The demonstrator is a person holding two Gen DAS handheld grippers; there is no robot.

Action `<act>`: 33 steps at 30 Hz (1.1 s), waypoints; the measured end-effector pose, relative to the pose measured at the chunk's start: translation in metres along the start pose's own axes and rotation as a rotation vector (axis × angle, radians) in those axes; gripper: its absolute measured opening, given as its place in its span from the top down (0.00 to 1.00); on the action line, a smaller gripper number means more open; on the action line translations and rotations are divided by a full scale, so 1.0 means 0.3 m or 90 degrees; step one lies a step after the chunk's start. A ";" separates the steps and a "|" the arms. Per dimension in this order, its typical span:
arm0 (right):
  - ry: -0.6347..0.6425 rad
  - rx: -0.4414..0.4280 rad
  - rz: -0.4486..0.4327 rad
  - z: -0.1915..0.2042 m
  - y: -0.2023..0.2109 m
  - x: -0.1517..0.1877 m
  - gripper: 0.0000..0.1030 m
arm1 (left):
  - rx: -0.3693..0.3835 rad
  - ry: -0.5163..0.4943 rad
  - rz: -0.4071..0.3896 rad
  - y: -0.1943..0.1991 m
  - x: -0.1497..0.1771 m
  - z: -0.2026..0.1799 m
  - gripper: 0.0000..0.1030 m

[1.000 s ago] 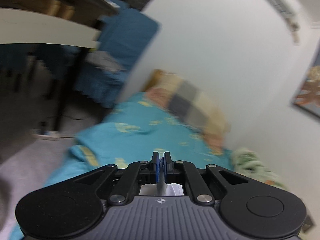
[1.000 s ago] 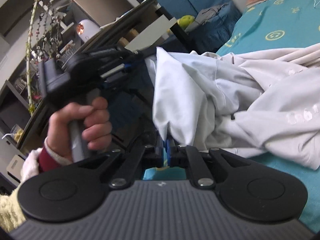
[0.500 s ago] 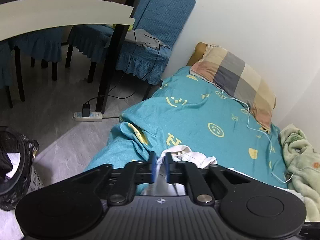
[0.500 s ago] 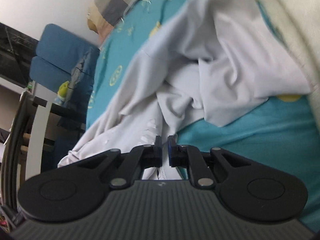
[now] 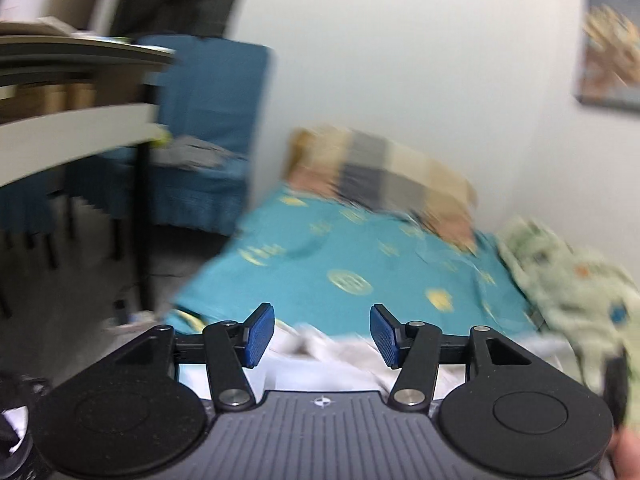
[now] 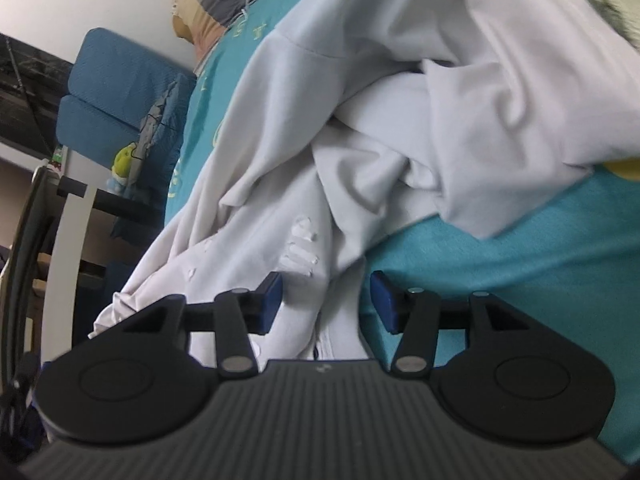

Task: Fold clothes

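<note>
Both jaws opening, pads clear of crumpled white cotton garment [image 6: 360, 128]. Right gripper [image 6: 325, 300] view: whole garment; left gripper [image 5: 322, 334] view: checked pillow [image 5: 384, 184] at 12 o'clock.

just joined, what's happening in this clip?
A person with a handheld gripper in each hand is folding a white garment on a bed with a teal sheet. Both grippers are opening. The right gripper has crumpled white cloth lying between its fingers, not pinched. The left gripper is also spread, with white fabric just below it in a blurred view. The garment lies bunched, not yet folded flat.
</note>
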State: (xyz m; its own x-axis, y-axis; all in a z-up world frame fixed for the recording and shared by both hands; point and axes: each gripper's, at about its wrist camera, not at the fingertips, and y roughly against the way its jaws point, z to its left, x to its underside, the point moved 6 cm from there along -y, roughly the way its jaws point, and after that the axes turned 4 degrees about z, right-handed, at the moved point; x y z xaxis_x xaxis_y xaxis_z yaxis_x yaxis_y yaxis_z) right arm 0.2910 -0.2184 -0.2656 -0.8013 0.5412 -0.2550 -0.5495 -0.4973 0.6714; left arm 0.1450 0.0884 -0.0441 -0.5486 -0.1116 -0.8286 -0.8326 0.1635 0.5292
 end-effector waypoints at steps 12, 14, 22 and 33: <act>0.045 -0.045 0.001 0.083 0.043 0.014 0.90 | 0.096 -0.146 0.128 -0.103 0.232 -0.262 0.46; 0.048 -0.058 -0.002 0.106 0.064 0.019 0.90 | 0.102 -0.151 0.137 -0.117 0.250 -0.259 0.46; 0.059 -0.110 -0.005 0.166 0.147 0.053 0.91 | 0.121 -0.156 0.147 -0.138 0.249 -0.271 0.46; 0.031 -0.148 0.008 0.206 0.164 0.076 0.91 | 0.239 -0.141 0.194 -0.168 0.342 -0.356 0.44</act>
State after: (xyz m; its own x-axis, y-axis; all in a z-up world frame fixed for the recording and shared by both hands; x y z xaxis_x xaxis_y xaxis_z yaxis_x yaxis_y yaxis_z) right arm 0.2601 -0.1887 -0.1954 -0.8160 0.5034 -0.2841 -0.5742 -0.6499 0.4979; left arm 0.1223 -0.0359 -0.1363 -0.6988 0.1990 -0.6871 -0.5308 0.4998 0.6845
